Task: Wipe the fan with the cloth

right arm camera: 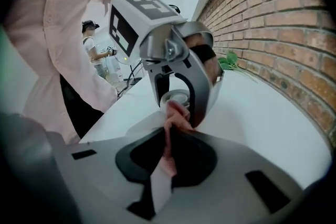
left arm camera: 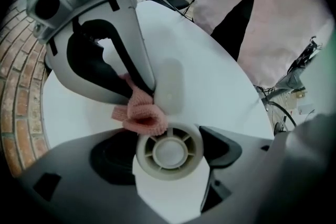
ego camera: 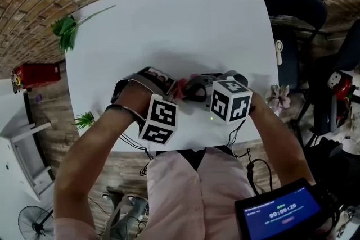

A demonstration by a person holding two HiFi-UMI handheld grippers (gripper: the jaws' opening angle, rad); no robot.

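A small white fan, with a round ribbed hub point(left arm camera: 169, 151) and flat blades, sits between the jaws of my left gripper point(left arm camera: 168, 157), which is shut on it. The right gripper point(right arm camera: 167, 152) is shut on a pink cloth point(right arm camera: 176, 113), whose bunched end presses against the hub's top edge. From the left gripper view the cloth point(left arm camera: 142, 113) hangs from the right gripper point(left arm camera: 142, 91), touching the hub. In the head view both grippers meet near the table's front edge, the left gripper point(ego camera: 169, 85) and the right gripper point(ego camera: 194, 88) either side of the cloth point(ego camera: 181, 87). The fan is hidden there.
The white table point(ego camera: 169, 19) carries a green sprig point(ego camera: 67, 28) at its far left corner. A pink flower point(ego camera: 278, 97) lies at the right edge, and a black chair point(ego camera: 295, 8) stands beyond it. A brick wall point(right arm camera: 273, 23) runs along the far side. A screen point(ego camera: 281, 213) is at lower right.
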